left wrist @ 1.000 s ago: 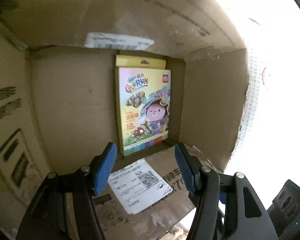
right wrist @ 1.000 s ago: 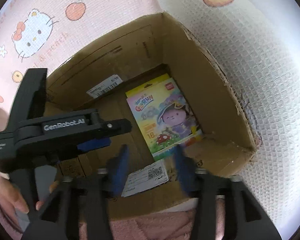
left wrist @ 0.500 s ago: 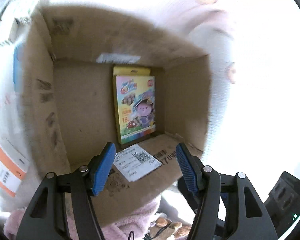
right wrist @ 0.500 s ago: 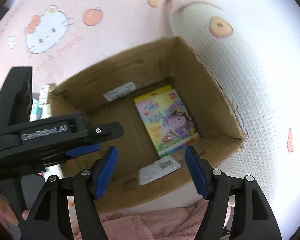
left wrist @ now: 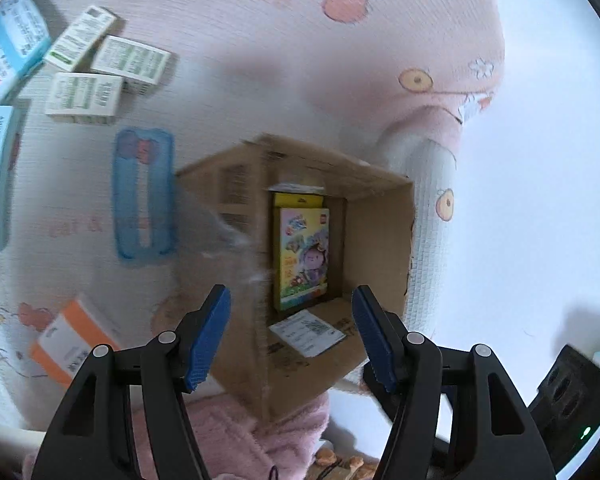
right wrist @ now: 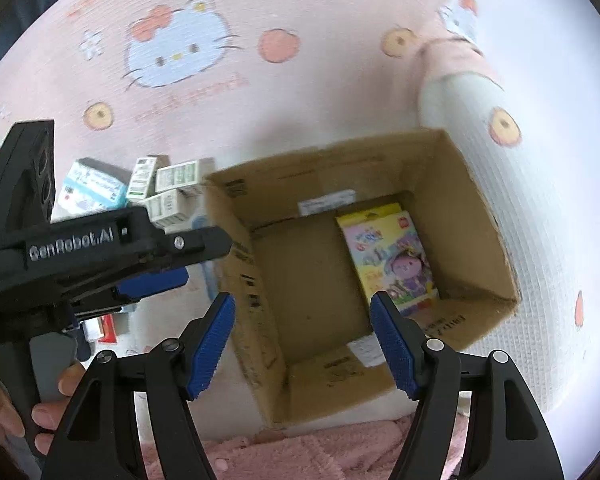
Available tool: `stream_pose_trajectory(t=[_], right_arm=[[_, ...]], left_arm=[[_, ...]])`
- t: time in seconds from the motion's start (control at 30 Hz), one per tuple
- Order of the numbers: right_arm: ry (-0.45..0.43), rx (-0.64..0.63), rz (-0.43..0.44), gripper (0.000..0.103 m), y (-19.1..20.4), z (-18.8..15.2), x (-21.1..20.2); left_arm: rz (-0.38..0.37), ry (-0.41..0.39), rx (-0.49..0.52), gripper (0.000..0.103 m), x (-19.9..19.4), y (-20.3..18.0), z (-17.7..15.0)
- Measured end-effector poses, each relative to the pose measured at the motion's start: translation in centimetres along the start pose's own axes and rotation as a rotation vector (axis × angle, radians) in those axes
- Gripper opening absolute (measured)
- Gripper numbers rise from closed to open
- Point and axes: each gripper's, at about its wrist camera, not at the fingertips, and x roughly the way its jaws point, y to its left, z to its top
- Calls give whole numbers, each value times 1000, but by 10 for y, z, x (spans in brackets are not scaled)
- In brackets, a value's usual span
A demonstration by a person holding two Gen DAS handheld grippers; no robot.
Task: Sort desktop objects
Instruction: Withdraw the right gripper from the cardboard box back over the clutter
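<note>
1. Box point(right wrist: 300, 280), brown cardboard, open top, sits on a pink cartoon-print mat point(right wrist: 300, 80).
2. Crayon pack point(right wrist: 396, 258), yellow with a purple cartoon figure, lies flat on the box floor against the right wall; nothing else loose inside that I can see.
3. White shipping label point(left wrist: 306, 330) stuck on the near inner flap, another label point(right wrist: 326, 202) on the far inner wall.
4. Left gripper point(left wrist: 292, 336): jaws apart, nothing between the blue pads, above the near-left corner of the box.
5. Right gripper point(right wrist: 302, 346): jaws have just been opening, now wide apart, empty, over the near edge of the box.
6. Left gripper also shows in the right wrist view at left, a hand point(right wrist: 28, 404) round its handle.
7. Outside the box, on the mat to the left: three small white cartons point(left wrist: 100, 68) bunched together, a light-blue carton point(left wrist: 8, 44) beside them.
8. Blue blister pack point(left wrist: 144, 196) just left of the box, blurred; contents unclear.
9. Orange-and-white carton point(left wrist: 72, 340) nearer, left of the left gripper's pad.
10. Pink fluffy fabric point(right wrist: 320, 452) along the bottom edge, below the box.
</note>
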Motion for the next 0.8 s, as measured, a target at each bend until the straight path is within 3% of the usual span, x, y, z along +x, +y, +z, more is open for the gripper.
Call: stream_pose_trajectory(t=[0.23,0.33,0.6,0.7,0.8], right_arm=[[-38,-93,58,68,64,3,-4],[-46,-117,72,69,92,3,2],[-90,-80,278,69,140,2,38],[-33,-52,362,69,151,0,62],[15,-82,357,69,167,-7,81]], left_arm=[[56,-86,-19,68,-53,84,0],[81,-138,-122,70,-82,144,0],[153,-232,-282,74,-126,252,-10],[176,-280,-289,74,-141,273,-19],[209,-309,-260,74,-151,286,-29]])
